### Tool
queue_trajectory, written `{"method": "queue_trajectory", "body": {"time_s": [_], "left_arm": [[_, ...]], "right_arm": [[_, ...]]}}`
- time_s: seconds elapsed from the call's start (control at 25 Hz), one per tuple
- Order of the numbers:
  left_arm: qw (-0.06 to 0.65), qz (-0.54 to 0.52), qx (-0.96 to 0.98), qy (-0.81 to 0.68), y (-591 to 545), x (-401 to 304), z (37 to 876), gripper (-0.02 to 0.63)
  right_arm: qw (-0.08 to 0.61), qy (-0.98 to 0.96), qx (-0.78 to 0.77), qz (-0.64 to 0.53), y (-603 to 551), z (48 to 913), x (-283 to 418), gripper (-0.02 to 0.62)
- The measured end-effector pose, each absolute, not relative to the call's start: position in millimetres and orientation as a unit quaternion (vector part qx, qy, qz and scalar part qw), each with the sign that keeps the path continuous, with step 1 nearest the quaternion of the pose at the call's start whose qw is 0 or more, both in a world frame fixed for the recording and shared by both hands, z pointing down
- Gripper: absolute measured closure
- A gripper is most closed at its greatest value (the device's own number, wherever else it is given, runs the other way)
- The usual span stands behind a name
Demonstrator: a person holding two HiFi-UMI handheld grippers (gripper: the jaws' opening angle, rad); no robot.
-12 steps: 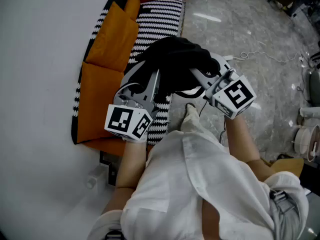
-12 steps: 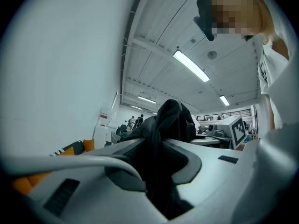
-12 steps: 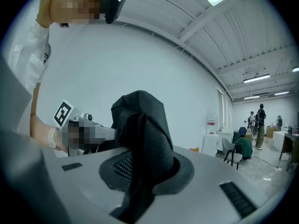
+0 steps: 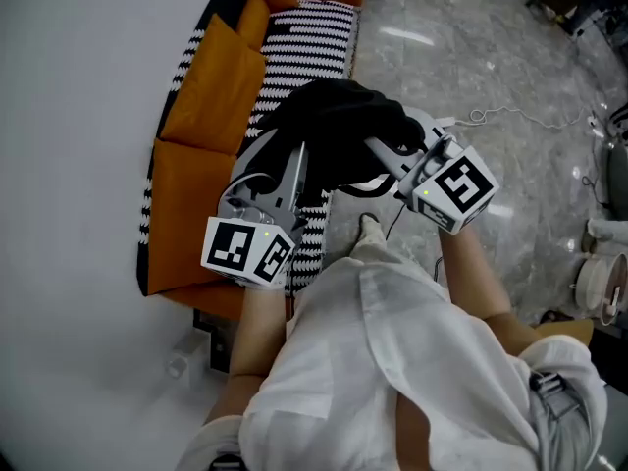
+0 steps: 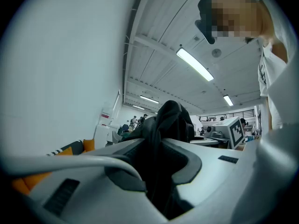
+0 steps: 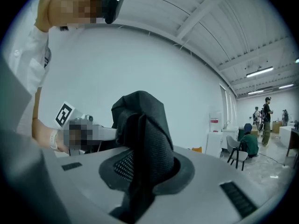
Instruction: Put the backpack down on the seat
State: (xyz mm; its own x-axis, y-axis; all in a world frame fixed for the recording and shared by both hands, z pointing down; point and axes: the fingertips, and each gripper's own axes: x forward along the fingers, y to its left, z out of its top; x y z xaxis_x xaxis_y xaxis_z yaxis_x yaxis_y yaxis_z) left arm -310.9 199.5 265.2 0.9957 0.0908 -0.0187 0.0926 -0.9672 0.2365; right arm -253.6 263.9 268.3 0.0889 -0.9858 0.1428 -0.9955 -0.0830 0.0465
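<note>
Backpack [image 4: 339, 130]: black, bunched, held in the air above the near end of the sofa's striped seat [image 4: 316, 29]. Not yet resting on it, as far as the head view shows.

Left gripper [image 4: 282, 183]: jaws narrow, clamped on a fold of the black fabric, which fills the gap in the left gripper view.

Right gripper [image 4: 395, 161]: jaws narrow too, pinching a mesh-backed strap or panel of the bag. Both grippers roughly level.

Orientation: the bag is slung between the two grips, so its longer stretch runs side to side across the head view, crosswise to the sofa, whose length runs up the picture. The bulk humps upward between the jaws. Top and bottom of the bag cannot be told apart; it is too crumpled.

Step in hand, as judged: carry over the seat, then lower.

- Shift both grips together toward the orange back cushions [image 4: 211, 86], so the bulk sits over the stripes and not over the front edge or the floor [image 4: 471, 67].
- Lower evenly and keep the bag from tipping.
- Keep both pinches until the seat takes the weight, then let go.
</note>
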Motion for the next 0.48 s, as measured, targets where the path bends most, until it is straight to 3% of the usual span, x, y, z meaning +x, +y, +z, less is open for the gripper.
{"method": "queue_trajectory", "body": {"time_s": [0.48], "left_arm": [[0.128, -0.005, 0.991, 0.025, 236.1, -216.5, 259.1, 0.506]], "right_arm": [[0.058, -0.700, 0.711, 0.028, 297.0, 257.6, -155.9, 0.509]]}}
